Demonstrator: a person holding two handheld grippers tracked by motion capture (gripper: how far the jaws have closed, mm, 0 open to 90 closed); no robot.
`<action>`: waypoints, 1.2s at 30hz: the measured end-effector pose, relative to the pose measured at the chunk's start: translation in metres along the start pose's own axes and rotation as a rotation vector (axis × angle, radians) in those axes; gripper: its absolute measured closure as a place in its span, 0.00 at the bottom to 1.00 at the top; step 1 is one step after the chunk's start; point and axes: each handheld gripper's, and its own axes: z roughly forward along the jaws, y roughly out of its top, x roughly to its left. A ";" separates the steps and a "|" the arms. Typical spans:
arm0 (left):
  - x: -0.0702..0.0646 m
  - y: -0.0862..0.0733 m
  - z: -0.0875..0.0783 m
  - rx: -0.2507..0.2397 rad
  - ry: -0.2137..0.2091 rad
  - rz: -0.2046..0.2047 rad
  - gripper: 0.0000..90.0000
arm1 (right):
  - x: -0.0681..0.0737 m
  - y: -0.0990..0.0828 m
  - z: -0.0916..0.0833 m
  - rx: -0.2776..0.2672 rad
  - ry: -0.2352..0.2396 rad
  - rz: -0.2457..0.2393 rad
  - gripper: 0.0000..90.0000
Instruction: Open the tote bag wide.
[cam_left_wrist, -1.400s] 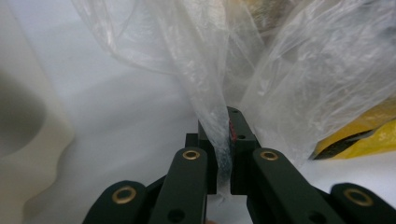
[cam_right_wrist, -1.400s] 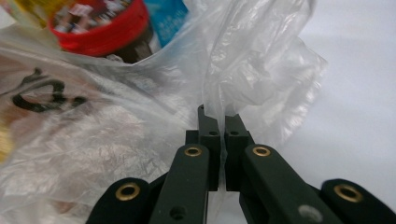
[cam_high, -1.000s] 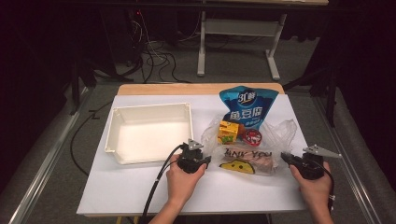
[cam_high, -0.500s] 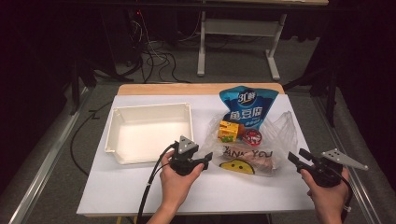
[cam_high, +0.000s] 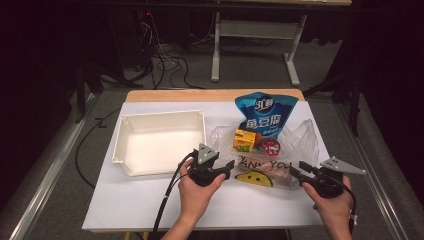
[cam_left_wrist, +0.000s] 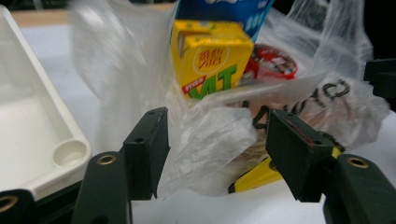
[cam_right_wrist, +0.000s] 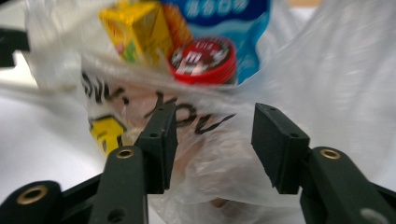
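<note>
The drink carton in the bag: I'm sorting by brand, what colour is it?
The drink carton is yellow with green lettering, clearest in the left gripper view.

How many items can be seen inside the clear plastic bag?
3: a blue snack pouch at the back, a yellow drink carton in front of it, a red-lidded cup right of the carton. Crumpled plastic may hide more.

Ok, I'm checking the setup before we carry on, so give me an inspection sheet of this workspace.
Surface: white table, wooden far edge.
Job's things: clear plastic bag holding a yellow drink carton, red-lidded tub and blue snack pouch.
Clutter: empty white tray.
Grippers: left gripper and right gripper open, bag film between the jaws of each, right just closing.
Cables: black cable trails from the left gripper.
Surroundings: dark floor, wires, white desk frame.
</note>
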 end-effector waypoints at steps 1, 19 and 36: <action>0.002 -0.002 0.006 0.021 0.004 -0.001 0.43 | 0.001 -0.001 0.004 0.027 0.009 -0.006 0.70; 0.002 -0.026 0.037 0.219 -0.089 0.047 1.00 | 0.000 -0.032 -0.009 0.203 -0.042 -0.009 1.00; 0.001 -0.025 0.021 0.180 -0.118 0.103 0.90 | -0.021 -0.031 -0.037 0.028 -0.029 0.085 0.73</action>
